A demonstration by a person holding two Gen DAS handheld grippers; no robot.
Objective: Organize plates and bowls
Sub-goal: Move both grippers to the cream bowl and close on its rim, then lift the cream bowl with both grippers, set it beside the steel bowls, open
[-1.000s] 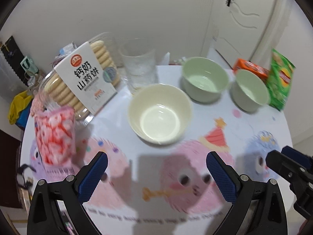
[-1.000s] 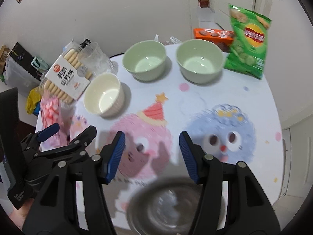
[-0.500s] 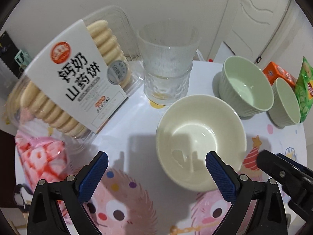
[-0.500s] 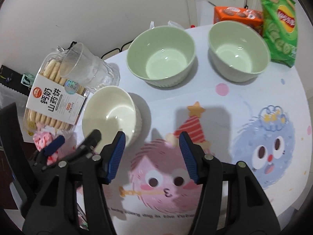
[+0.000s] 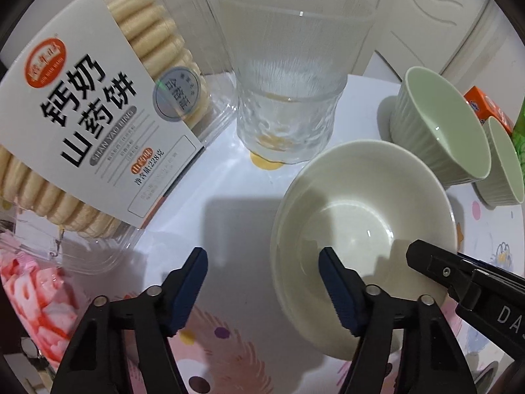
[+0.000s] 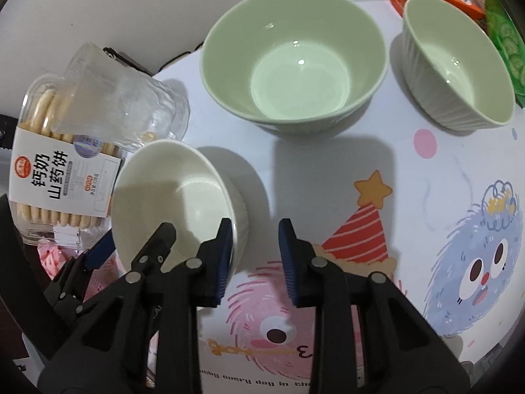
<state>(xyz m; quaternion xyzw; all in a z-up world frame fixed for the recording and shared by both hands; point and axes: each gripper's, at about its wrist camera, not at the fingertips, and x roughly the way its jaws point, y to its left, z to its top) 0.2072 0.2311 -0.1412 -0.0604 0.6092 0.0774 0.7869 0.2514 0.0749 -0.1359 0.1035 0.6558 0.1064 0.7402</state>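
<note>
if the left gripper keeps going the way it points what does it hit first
Most likely the near left rim of the cream bowl: the left gripper, its jaws closing, straddles that rim, one finger inside, one outside. Depth is unclear; otherwise the tablecloth.

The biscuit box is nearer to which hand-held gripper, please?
Left. The left hand-held gripper, closing astride the cream bowl's rim, is beside the biscuit box; the right hand-held gripper, closing empty, is across that bowl.
</note>
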